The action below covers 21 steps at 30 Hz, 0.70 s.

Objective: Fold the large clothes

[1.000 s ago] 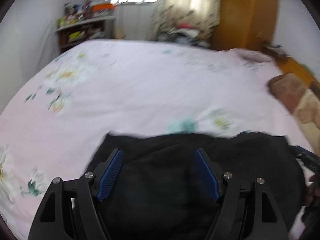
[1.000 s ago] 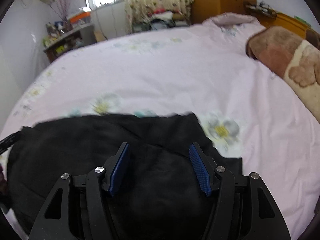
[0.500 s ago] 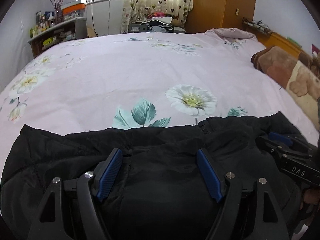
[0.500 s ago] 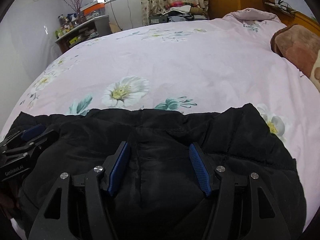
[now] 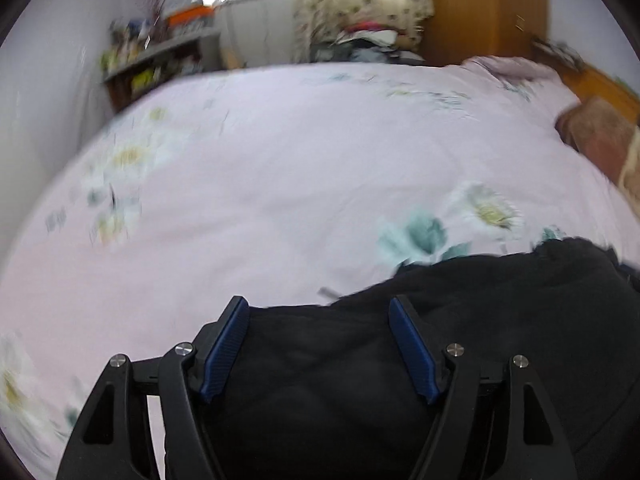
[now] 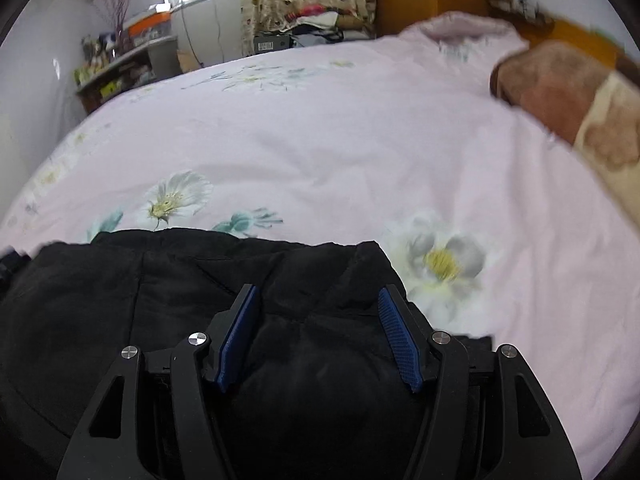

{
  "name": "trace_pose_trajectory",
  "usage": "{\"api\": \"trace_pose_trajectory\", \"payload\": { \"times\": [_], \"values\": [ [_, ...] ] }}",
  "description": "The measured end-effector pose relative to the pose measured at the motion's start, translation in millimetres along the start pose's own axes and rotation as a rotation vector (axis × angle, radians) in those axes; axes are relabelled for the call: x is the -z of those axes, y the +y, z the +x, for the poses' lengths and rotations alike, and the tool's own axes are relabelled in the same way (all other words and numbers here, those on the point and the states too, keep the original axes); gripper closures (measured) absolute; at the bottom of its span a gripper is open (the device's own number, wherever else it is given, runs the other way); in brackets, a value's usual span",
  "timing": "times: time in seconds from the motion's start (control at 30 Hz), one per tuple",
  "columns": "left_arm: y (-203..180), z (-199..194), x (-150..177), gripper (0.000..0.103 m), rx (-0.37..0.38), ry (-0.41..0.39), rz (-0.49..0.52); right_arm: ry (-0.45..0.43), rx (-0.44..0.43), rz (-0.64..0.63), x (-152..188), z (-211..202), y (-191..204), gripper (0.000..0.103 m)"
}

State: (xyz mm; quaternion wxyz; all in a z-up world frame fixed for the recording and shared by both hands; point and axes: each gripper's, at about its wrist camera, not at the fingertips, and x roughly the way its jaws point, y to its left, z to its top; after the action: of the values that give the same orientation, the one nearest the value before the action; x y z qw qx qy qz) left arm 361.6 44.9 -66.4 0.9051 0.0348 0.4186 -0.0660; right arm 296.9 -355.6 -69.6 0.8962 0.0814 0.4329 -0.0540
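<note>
A wide bed covered by a pale pink cotton sheet printed with white flowers and teal leaves (image 6: 320,140) fills both wrist views. On its far right edge lies a folded brown and cream plush blanket (image 6: 568,96). At the near edge of the bed, below both tools, lies the task's thing: a bulky black padded jacket (image 6: 160,304), bunched and rumpled, its far hem running across the sheet just short of the printed flowers.

The right gripper (image 6: 318,340) hangs over the right part of the jacket with its blue ribbed pads (image 6: 396,340) well apart, released, gripping nothing; black cloth shows between the jaws but neither pad presses it. The left gripper (image 5: 320,348) hangs over the left end of the jacket (image 5: 480,340), where bare sheet (image 5: 280,184) begins just beyond its tips. Its jaws are closing a little, with cloth lying between them, yet its pads (image 5: 224,348) stand clear of it, so it too grips nothing.

The step in hand looks like taking hold for a fold. To do it well, each tool should come down on an edge or seam rather than the puffy middle, pinch through all layers, and both should bite at matching spots, so the jacket lifts evenly and does not slump or twist.
</note>
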Motion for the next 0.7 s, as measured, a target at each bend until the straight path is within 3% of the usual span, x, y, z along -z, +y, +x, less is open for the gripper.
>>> {"api": "trace_pose_trajectory", "payload": {
  "times": [0.3,0.53,0.63,0.7],
  "values": [
    [9.3,19.2,19.7,0.027,0.047,-0.034,-0.091,-0.036,-0.006,0.013,12.4,14.3,-3.7,0.042],
    [7.6,30.1,18.7,0.026,0.024,-0.013,-0.092,-0.029,-0.014,0.029,16.5,20.5,-6.4,0.042],
    [5.6,21.2,8.6,0.027,0.006,0.025,-0.067,0.003,-0.008,0.027,8.2,13.8,-5.9,0.042],
    [9.5,3.0,4.2,0.028,0.014,0.004,-0.066,-0.007,-0.003,0.024,1.8,-4.6,-3.0,0.042]
  ]
}}
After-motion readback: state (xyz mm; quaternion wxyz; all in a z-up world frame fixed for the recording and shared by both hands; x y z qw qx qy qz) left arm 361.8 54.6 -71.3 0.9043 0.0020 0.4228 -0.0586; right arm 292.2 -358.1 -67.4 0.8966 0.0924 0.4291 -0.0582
